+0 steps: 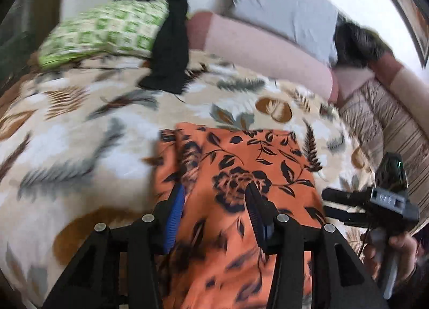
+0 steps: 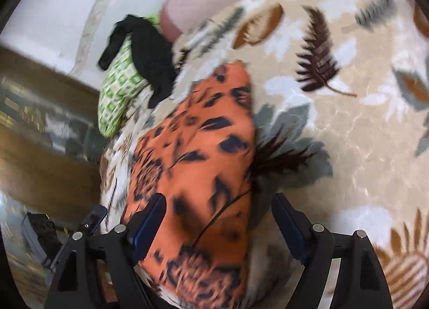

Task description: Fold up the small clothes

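Note:
An orange garment with black flower print (image 1: 241,175) lies folded on the leaf-patterned bedspread (image 1: 80,134). My left gripper (image 1: 215,191) is open just over its near part, blue-padded fingers (image 1: 175,209) either side of the cloth. My right gripper (image 2: 219,207) is open over the same garment (image 2: 198,153), one finger above the cloth and one past its right edge. It also shows in the left wrist view (image 1: 346,204), at the garment's right side. Neither holds anything.
A green-and-white pillow (image 1: 107,30) with a black garment (image 1: 171,48) draped over it lies at the bed's far side. A pink bolster (image 1: 262,51) and grey pillow (image 1: 284,8) sit behind. The bed's left edge drops to brown furniture (image 2: 40,148).

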The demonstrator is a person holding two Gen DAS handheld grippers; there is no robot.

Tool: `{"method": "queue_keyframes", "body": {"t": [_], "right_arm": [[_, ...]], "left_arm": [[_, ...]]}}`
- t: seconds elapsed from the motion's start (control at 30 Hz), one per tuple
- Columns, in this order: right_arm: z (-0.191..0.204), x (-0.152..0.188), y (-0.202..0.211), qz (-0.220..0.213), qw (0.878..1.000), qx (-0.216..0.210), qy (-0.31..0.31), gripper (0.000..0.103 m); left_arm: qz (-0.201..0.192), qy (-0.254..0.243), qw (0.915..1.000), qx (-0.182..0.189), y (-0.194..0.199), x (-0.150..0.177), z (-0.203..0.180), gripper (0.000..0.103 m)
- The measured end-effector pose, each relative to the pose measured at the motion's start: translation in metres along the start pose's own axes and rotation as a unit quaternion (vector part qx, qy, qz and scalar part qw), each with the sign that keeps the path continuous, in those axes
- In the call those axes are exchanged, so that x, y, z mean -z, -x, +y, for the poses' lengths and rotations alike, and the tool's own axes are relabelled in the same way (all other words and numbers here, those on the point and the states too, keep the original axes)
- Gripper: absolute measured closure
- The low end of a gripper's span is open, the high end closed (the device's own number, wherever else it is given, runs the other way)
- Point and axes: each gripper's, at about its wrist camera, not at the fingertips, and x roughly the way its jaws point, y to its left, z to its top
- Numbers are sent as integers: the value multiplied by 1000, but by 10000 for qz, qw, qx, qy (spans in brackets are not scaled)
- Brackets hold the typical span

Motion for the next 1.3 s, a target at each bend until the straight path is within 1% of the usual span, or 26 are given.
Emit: {"method": "queue_keyframes", "body": {"t": [0.07,0.13,0.2,0.23,0.27,0.33,0.37,0.43,0.47,0.57,0.7,0.77,0.83,0.87,0.9,0.93,0.97,1.0,1.03,1.07,1.1,1.13,1.17,1.2,1.23,1.3], "right_arm": [[-11,-17,-16,200,9987,-317,-344,20],[-18,-29,-33,378,9959,-584,-583,20],[-27,-38,-57,643,9910,-777,-879,24],[-24,-40,-61,700,9913,-774,-804,36],[-17,-42,-60,728,9917,-759,-744,67],[8,-42,-41,391,9973,-563,-256,69],[13,-41,-37,296,9983,-482,-102,69],[-1,-38,-55,484,9985,-55,-270,68],[-10,-35,-62,580,9973,-17,-457,56],[-4,-28,-36,248,9974,-391,-559,33],[7,3,-4,69,9971,-581,-478,23],[4,27,-3,218,9968,-539,-555,23],[4,42,-12,446,9959,-569,-553,23],[10,51,-26,742,9964,-329,-260,44],[14,54,-30,775,9968,-122,-125,55],[16,54,-29,715,9973,-65,-132,58],[20,52,-21,615,9979,-82,-200,61],[25,52,-15,545,9984,-77,-127,62],[31,53,-10,468,9989,-41,30,62],[34,54,-8,430,9990,-17,139,58],[31,56,-9,452,9989,33,109,44],[26,56,-13,535,9985,94,17,32],[20,59,-16,631,9977,177,-144,27],[18,60,-14,588,9980,87,-194,27],[18,63,-11,507,9985,-16,-189,27],[23,66,-8,491,9987,-93,47,32]], "left_arm": [[486,-264,9968,-584,-41,-6,2,56],[922,-18,9938,-624,-72,3,17,54],[767,-103,9947,-680,-70,5,19,47],[714,-167,9947,-722,-68,6,17,47],[689,-209,9948,-727,-67,7,17,47],[661,-179,9957,-623,-68,9,22,46],[668,-135,9959,-590,-69,10,24,43],[697,-19,9961,-536,-75,9,29,39],[662,27,9967,-476,-72,9,30,39],[439,35,9981,-442,-48,8,26,39],[53,146,9997,-181,0,23,25,39],[76,220,9996,-151,8,40,27,39],[476,223,9980,-365,-12,53,32,39],[708,509,9962,-37,-26,60,43,39],[736,721,9946,97,-27,59,49,39],[726,855,9936,128,-19,54,50,42],[611,846,9944,167,-9,49,48,55],[384,741,9963,212,7,45,41,56],[243,661,9972,233,18,43,38,55],[161,603,9976,295,25,44,36,42],[160,619,9973,371,30,49,37,26],[211,696,9969,313,30,55,40,23],[399,772,9961,152,24,66,45,23],[680,682,9953,30,14,73,50,46],[956,616,9934,150,0,81,53,65],[920,873,9912,382,-4,88,60,70]]}}
